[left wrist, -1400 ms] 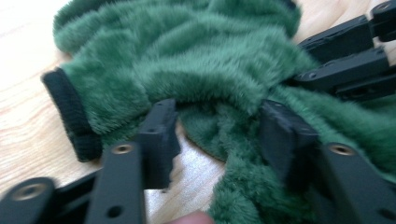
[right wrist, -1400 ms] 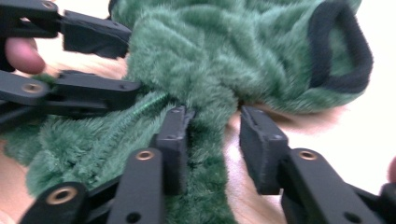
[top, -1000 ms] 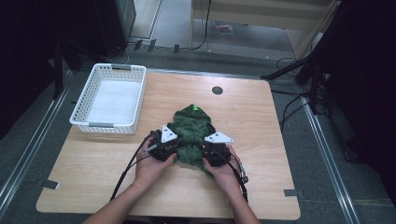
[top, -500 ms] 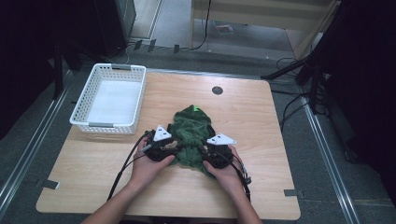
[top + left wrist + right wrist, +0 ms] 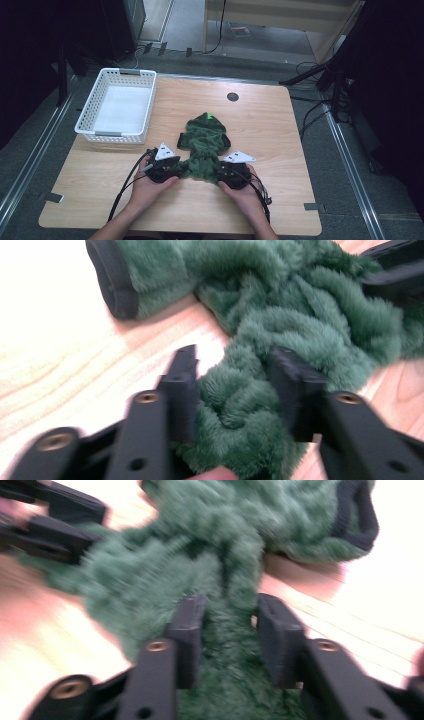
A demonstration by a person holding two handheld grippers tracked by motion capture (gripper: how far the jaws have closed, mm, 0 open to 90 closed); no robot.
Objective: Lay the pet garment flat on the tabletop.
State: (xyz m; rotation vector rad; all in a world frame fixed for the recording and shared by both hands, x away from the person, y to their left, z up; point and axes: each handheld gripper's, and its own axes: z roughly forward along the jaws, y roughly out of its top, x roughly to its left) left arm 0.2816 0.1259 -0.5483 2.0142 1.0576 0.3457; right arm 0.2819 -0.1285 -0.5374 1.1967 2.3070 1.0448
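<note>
Garment [image 5: 204, 145]: 1 dark green fleece piece with black ribbed cuffs, lying bunched on the wooden table [image 5: 280, 150] slightly near of centre, its far end with a small bright green patch pointing toward the far edge. White plastic basket [image 5: 118, 105] sits at the far left of the table, well apart from the garment. Round dark grommet [image 5: 232, 96] in the tabletop lies far of the garment. Left gripper [image 5: 165, 169] is held in the person's left hand [image 5: 147, 187] at the near-left edge of the fleece; right gripper [image 5: 234, 174] is held in the right hand [image 5: 247, 192] at the near-right edge, the 2 grippers flanking the near end of the cloth. In the left gripper view, the left gripper [image 5: 235, 375] has a thick fold of fleece [image 5: 300, 315] bunched between its 2 black jaws; the jaws have just been closing, and both pads sit against the pile, so it pinches the garment. One black cuff [image 5: 112, 275] lies on the bare wood beyond, to the left in that view. In the right gripper view, blurred, the right gripper [image 5: 230, 615] likewise has a ridge of fleece [image 5: 200, 540] running between its jaws; these jaws too have just been closing and press on the cloth from both sides. Another black cuff [image 5: 357, 515] shows at the upper right there, and the other gripper shows dark at the upper left.
</note>
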